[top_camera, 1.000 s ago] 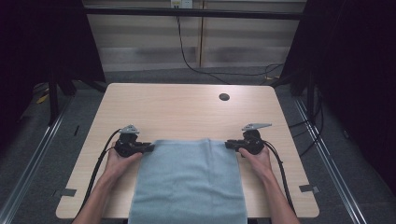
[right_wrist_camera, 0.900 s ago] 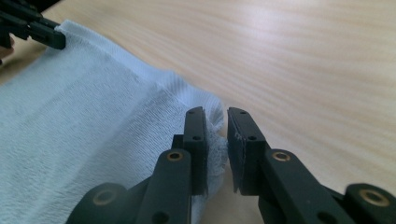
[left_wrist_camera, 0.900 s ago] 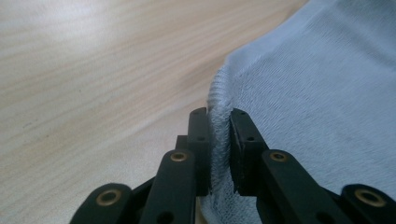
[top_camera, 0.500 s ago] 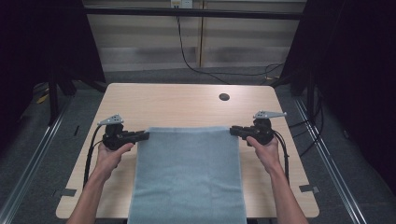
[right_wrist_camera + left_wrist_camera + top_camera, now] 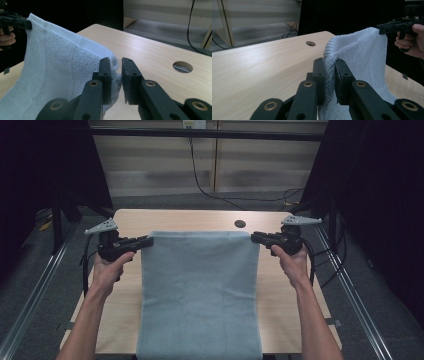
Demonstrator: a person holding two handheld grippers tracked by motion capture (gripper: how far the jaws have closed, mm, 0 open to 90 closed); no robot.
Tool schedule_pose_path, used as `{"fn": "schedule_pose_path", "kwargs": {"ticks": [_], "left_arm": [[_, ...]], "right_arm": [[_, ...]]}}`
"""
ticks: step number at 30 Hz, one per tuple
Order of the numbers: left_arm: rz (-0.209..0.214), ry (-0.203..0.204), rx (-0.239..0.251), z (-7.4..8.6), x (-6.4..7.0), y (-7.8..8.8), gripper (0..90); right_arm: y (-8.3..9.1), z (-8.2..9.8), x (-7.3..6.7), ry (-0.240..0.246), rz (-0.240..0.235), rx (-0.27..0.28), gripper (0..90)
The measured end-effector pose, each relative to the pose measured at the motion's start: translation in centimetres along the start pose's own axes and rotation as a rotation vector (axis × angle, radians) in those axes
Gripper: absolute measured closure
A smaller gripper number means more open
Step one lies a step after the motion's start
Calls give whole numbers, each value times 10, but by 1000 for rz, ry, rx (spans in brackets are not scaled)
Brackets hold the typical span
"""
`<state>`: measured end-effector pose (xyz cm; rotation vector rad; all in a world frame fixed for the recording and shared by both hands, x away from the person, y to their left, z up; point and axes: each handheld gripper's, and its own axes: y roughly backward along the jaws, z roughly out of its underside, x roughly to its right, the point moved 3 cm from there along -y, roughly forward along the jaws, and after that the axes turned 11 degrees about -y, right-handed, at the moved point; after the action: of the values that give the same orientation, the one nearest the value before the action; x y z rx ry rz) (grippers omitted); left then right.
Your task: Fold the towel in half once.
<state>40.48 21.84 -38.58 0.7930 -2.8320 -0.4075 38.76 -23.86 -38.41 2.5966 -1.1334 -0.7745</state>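
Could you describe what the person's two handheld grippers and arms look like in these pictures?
Both the left gripper and the right gripper are black, pistol-shaped tools with two flat, blocky jaws joined by brass-coloured rivets. Each carries a grey three-cornered plate on top and trails a black cable. The person's forearms are bare, with no sleeves or gloves in view.

You have a light wooden table with rounded corners in front of you, a round cable hole near its far edge. The pale blue towel drapes over its middle and hangs past the near edge.
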Motion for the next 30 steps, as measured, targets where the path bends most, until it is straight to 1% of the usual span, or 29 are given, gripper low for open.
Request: {"fn": "schedule_pose_path", "kwargs": {"ticks": [4,6,7,12,14,17,19,21,23,24,26,29,30], "left_arm": [[4,-11,7,-15,-1,-2,807],[18,-2,33,-21,-3,-1,807],[16,-2,33,-25,-4,0,807],[6,-22,40,-41,-8,3,808],[7,-33,56,-49,-6,4,807],[5,-44,59,-59,-6,5,808],[-4,-54,57,-66,-7,5,808],[-12,-54,69,-76,-9,6,808],[-20,-65,74,-87,-11,7,808],[-27,-62,86,-92,-12,7,807],[-35,-70,86,-101,-15,7,808],[-48,-68,107,-113,-17,8,808],[-61,-83,101,-116,-17,8,807]], "right_arm": [[4,-13,-5,22,6,10,787],[5,-21,-7,31,7,14,787],[6,-25,-7,30,1,17,787],[9,-45,-11,43,-7,32,787],[11,-54,-13,47,-8,43,787],[15,-65,-16,55,-6,59,788],[16,-72,-18,66,2,60,788],[18,-81,-20,72,5,70,789],[19,-92,-22,79,13,83,790],[20,-96,-22,80,14,88,791],[21,-104,-24,88,29,97,792],[25,-119,-26,84,29,128,793],[26,-123,-26,82,27,141,794]]}}
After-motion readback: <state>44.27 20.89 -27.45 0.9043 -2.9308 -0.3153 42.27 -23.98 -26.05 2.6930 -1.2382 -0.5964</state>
